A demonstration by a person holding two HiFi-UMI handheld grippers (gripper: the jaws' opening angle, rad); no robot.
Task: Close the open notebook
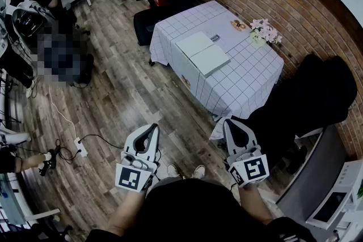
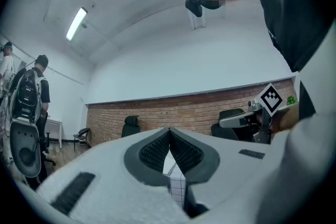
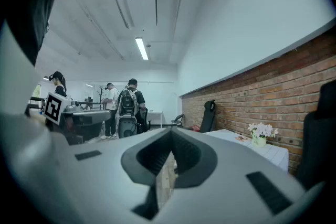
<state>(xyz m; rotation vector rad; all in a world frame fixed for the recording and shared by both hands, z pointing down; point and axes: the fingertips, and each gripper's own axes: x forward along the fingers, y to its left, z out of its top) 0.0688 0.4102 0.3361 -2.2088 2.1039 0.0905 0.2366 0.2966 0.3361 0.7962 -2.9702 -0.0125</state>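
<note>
Wood-floored room, open notebook [image 1: 202,52] on checked table [image 1: 252,73], left gripper [image 1: 152,127] and right gripper [image 1: 229,122] jaws together, holding nothing

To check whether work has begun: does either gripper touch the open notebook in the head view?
No, the left gripper and right gripper hang over the floor, apart from the notebook on the table.
</note>
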